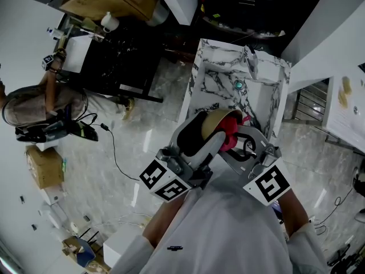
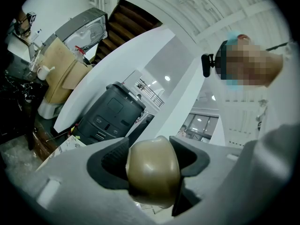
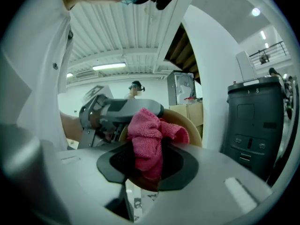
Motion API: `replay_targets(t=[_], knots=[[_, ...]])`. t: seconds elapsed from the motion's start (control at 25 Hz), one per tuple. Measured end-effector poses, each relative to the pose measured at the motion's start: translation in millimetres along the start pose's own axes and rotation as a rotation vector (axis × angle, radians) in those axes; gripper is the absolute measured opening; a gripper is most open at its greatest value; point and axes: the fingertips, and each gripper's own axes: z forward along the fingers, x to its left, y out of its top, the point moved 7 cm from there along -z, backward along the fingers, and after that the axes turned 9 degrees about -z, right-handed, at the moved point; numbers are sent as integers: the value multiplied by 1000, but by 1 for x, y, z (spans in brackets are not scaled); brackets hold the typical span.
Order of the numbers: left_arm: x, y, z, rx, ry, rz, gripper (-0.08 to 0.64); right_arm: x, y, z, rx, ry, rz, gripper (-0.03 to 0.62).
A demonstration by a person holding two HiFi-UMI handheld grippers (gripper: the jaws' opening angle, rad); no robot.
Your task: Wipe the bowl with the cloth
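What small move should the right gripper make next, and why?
Probably a short rubbing stroke of the cloth along the bowl. The left gripper is shut on the bowl's rim and holds it up. The right gripper is shut on the pink cloth, which seems to lie against the bowl already, so wiping looks ready to go on.

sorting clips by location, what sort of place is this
Probably an open lab or studio hall, not a home kitchen: a lone marble-look sink counter stands on a polished stone floor, with a cardboard box and a loose cable lying about, and a staircase nearby.
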Motion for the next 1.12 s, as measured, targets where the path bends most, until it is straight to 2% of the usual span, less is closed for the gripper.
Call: replay_targets(t=[0.12,0.2,0.64,0.84,1.12], knots=[[0,0,-1,-4,-1,19,276,-5,4,-8,-118,-129,122,123],[3,2,-1,-5,8,35,276,-7,1,-15,-109,-189,132,123],[4,0,-4,-3,33,95,276,-25,5,-50,-131,-308,110,123],[7,0,-7,6,66,140,276,-38,19,-65,-164,-343,74,121],[-1,-6,-5,62,73,248,276,-46,51,-52,-189,-273,-13,123]])
